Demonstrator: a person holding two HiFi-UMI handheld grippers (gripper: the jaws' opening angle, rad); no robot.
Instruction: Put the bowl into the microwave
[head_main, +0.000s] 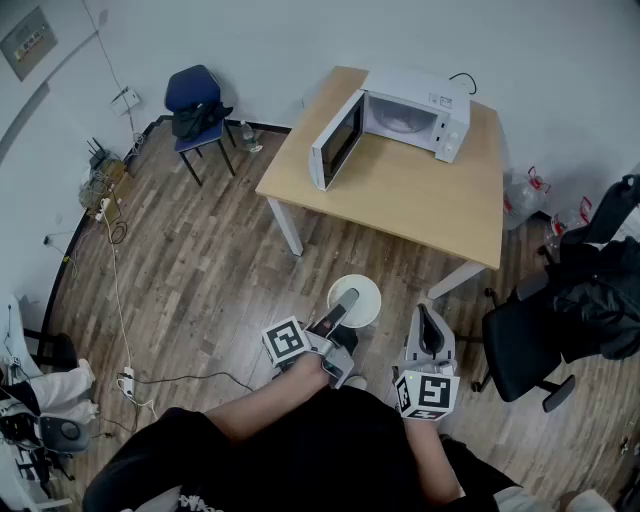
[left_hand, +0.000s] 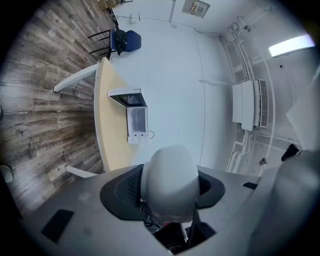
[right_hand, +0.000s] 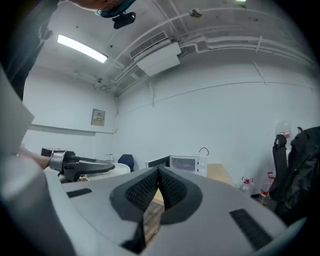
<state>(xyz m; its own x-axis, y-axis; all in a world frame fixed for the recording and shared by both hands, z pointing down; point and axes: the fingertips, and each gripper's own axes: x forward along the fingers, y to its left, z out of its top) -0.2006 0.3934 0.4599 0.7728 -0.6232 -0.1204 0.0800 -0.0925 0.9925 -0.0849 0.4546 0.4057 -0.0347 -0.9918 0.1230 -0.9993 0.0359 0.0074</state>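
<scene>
A white bowl hangs over the wooden floor just in front of the table. My left gripper is shut on its rim. In the left gripper view the bowl fills the space between the dark pads. The white microwave stands at the table's far side with its door swung open to the left; it also shows far off in the left gripper view as the microwave. My right gripper is beside the bowl on the right, shut with nothing in it; its pads meet.
A blue chair stands at the far left by the wall. A black office chair draped with dark clothes is close on the right. Water bottles sit behind the table. Cables and a power strip lie on the floor at left.
</scene>
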